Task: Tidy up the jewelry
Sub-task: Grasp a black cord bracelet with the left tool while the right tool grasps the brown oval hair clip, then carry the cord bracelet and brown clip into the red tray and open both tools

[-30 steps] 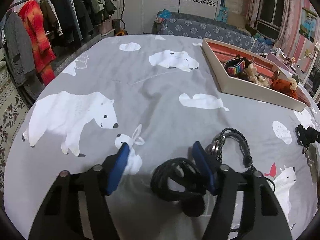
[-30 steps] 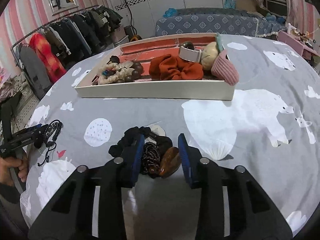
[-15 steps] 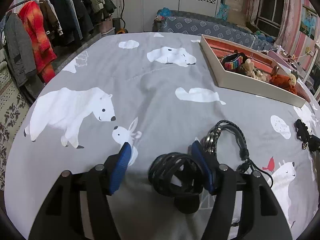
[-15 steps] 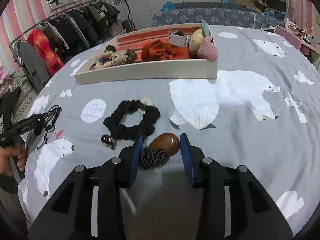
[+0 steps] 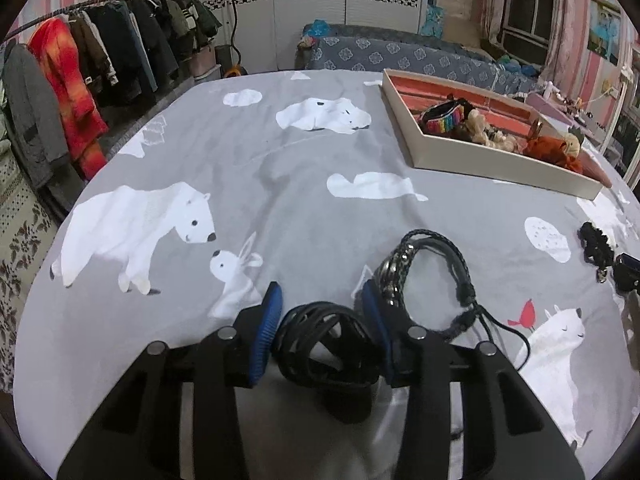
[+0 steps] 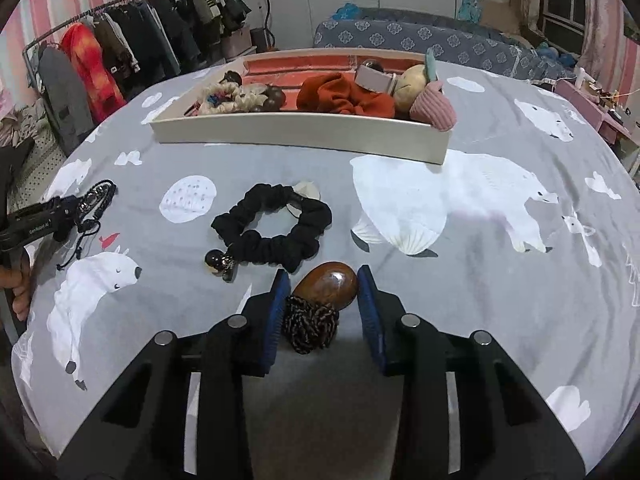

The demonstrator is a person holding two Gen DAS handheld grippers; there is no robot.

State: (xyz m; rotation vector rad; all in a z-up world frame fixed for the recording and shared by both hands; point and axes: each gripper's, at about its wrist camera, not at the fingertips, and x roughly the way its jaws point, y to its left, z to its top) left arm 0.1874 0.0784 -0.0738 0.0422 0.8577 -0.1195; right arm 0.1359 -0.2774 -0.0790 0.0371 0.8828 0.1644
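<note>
My left gripper is closing; its blue pads touch both sides of a black coiled bracelet on the bedspread. A braided black bracelet leans against the outside of its right finger. My right gripper is shut on a brown oval hair piece with a knotted braided cord. Just ahead of it lies a black scrunchie, with a dark bead at its near end. The white tray with a red lining stands beyond, holding scrunchies, beads and bracelets. The left wrist view shows the same tray at the right.
The grey bedspread with polar bears covers the whole surface. In the right wrist view a hand holds the left gripper at the far left edge. A clothes rack runs along the left, a sofa behind the bed.
The left jaws have narrowed onto the black coiled bracelet. The right gripper has drawn back toward the near edge with the brown hair piece, leaving the black scrunchie lying ahead of it.
</note>
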